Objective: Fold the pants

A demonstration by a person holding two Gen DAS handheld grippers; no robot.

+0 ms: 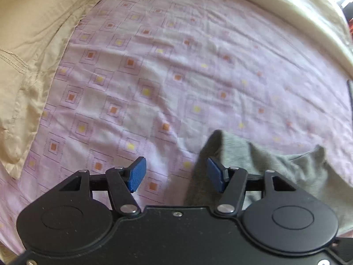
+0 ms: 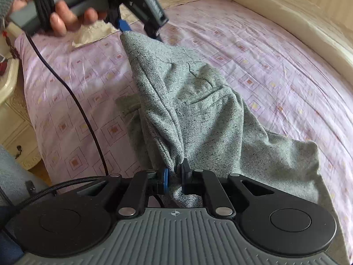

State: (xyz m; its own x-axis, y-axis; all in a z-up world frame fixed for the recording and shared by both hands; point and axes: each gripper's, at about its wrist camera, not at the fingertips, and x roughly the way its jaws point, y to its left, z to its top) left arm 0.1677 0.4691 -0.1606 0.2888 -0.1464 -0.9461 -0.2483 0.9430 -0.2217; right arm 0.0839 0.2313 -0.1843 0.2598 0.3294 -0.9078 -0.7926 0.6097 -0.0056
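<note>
Your right gripper (image 2: 174,177) clamps a bunched edge of the grey pants (image 2: 187,101) (speckled knit), which stretch lengthwise away toward your left gripper (image 1: 176,174) above the pink bedsheet (image 2: 275,70); its jaws stand apart, fabric brushing one pad.

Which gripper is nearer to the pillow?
Left. The left gripper hangs open over the sheet beside the pillow; the right gripper, clamped on the pants, sits farther away.

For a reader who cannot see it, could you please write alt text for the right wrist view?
The right gripper is clamped on a bunched edge of grey pants lifted over a pink patterned bedsheet. A hand holds the left gripper at the pants' far corner.
</note>
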